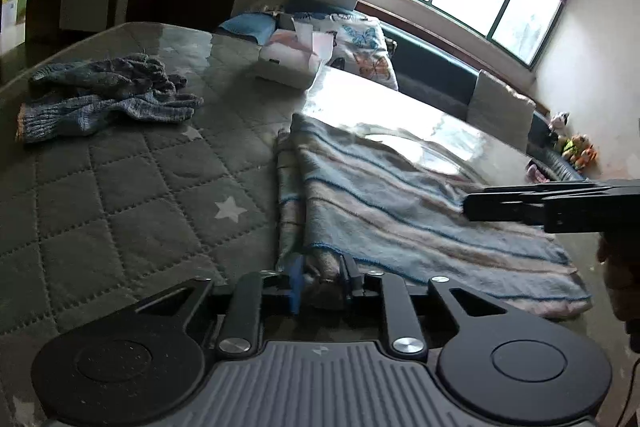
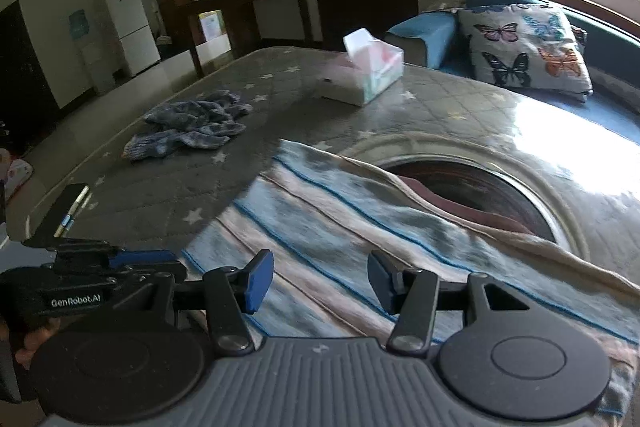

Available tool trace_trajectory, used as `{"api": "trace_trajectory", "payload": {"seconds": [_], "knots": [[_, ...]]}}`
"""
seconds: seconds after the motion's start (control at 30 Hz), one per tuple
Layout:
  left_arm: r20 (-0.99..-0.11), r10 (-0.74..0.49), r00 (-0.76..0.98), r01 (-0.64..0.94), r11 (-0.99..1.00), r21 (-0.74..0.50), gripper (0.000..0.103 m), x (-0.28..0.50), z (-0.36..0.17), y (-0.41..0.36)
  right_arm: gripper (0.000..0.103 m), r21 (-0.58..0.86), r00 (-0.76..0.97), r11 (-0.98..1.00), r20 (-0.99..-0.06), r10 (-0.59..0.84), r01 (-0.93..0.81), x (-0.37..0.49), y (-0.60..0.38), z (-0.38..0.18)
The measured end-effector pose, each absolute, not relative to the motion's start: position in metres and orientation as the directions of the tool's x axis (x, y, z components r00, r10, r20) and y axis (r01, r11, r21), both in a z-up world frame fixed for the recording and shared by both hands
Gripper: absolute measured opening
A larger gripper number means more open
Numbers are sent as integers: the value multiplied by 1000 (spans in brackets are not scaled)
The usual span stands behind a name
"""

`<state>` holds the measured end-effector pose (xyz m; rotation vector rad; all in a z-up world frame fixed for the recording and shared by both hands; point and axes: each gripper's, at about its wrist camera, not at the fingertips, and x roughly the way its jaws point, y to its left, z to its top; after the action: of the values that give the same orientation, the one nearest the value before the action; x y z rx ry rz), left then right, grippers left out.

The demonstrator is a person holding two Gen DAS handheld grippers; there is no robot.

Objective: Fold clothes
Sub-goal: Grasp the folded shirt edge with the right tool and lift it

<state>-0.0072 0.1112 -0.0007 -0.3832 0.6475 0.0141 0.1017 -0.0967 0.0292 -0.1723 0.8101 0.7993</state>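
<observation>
Quilted grey cloth with white stars covers the table (image 1: pixel 132 195), and going from left to right we first meet a heap of blue-grey knitted gloves (image 1: pixel 108 95) lying well apart from the work. Next comes a white tissue box (image 2: pixel 366 73) further back, then the striped towel-like garment (image 1: pixel 400 195), which lies spread near the front edge of the table with its left edge doubled into a narrow roll.

Our left hand-held gripper (image 1: pixel 322 281) is clamped on the near left corner of that rolled edge; bunched cloth shows between its fingers. Our right hand-held gripper (image 2: pixel 316 281) hovers low over the striped garment with its blue pads well apart and nothing between them.

We judge the fabric to be soft, light and limp, fleecy rather than slick, so it should sag wherever it is not held and drag a little on the quilted cover. It looks in no way fragile. A pinch at an edge or corner, taking in every layer, seems the sound place to hold it; a pinch in the middle would only raise a peak. Its far edge drapes over a round opening in the table cover (image 2: pixel 480 183), where the cloth may dip or catch.
</observation>
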Motion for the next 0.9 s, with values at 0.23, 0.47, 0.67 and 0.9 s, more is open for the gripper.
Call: {"api": "trace_trajectory", "payload": {"seconds": [0.23,0.47,0.67,0.9], "knots": [[-537,-138,832,-84,926,-368,5,-13,10,113,55,207,353,671,-720,597,-712,115,-57,38],[-534,-97,840,-108,934,-340,19,-21,7,117,57,193,339,654,-730,594,-731,118,-24,40],[-543,-74,837,-129,936,-327,28,-24,2,121,60,179,323,645,-748,579,-743,116,-10,35],[-580,-82,811,-189,900,-393,30,-23,-12,132,63,168,316,642,-760,568,-748,115,1,35]]}}
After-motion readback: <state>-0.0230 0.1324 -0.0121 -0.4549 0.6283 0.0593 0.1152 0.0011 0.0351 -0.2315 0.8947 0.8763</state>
